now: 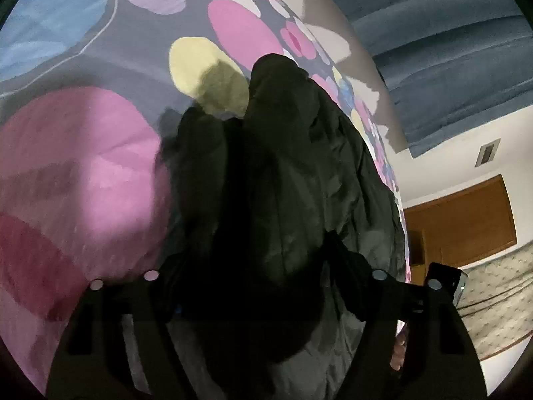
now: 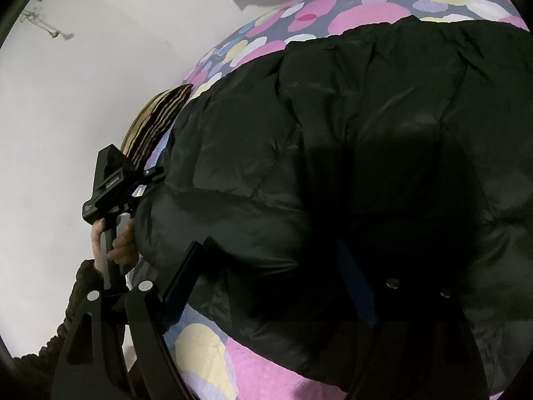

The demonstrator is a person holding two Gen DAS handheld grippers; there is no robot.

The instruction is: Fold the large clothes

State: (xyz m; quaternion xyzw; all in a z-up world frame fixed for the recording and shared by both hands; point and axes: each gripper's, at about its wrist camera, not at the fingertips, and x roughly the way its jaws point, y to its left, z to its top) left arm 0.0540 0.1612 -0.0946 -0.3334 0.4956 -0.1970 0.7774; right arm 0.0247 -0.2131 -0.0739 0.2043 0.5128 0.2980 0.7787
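A black quilted puffer jacket lies spread on a bed covered by a sheet with pink, yellow and blue circles. In the left wrist view the jacket bulges up between my left gripper's fingers, which stand wide apart around the dark fabric. My right gripper is over the jacket's near edge, its left finger beside the fabric; the right finger is lost in shadow. The left gripper with the hand holding it also shows in the right wrist view, at the jacket's left edge.
The patterned bed sheet fills the left wrist view's left side. A striped yellow and black cushion lies at the bed's edge. A blue curtain, white wall and wooden door are to the right.
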